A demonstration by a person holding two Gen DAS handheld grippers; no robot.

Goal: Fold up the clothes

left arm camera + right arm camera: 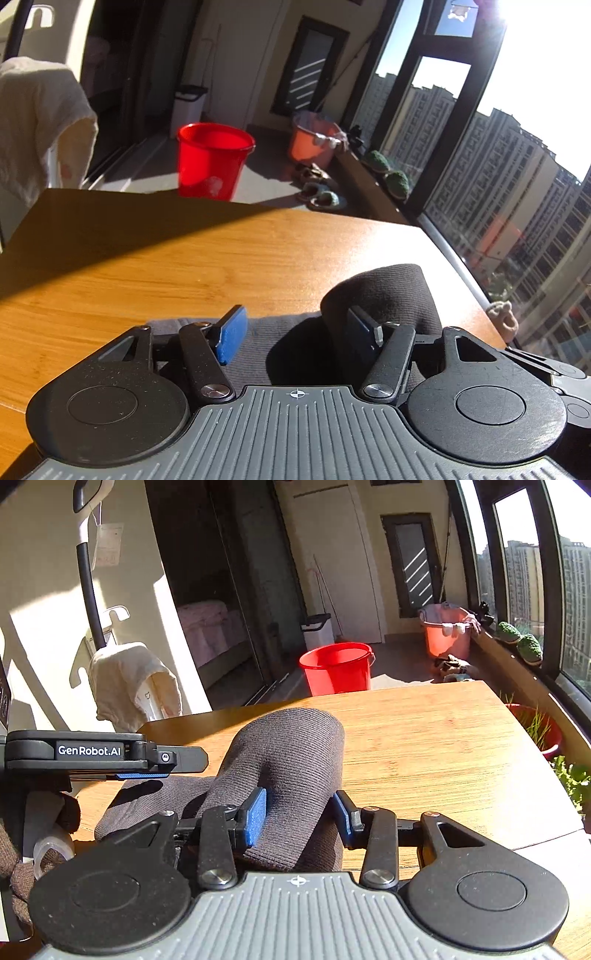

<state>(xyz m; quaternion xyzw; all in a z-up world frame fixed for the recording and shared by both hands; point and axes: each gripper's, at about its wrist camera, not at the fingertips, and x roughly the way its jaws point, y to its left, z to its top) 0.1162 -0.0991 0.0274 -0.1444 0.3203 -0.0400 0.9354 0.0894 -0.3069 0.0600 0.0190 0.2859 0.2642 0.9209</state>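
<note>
Sunlight is falling across the wooden table [424,746] on a balcony with a red plastic bucket [338,668]. The dark grey ribbed knit garment [291,760] is lying bunched on the table; the right gripper [301,818] is pinching its fold, while the left gripper [295,332] is gaping over it.

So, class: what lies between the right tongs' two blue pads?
In the right wrist view, a raised fold of the dark knit garment sits between the right tongs.

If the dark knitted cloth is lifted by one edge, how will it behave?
The dark knitted cloth will probably sag, since it already bulges in a soft hump. Its ribbed weave suggests the right gripper pads will hold it without much slipping.
</note>
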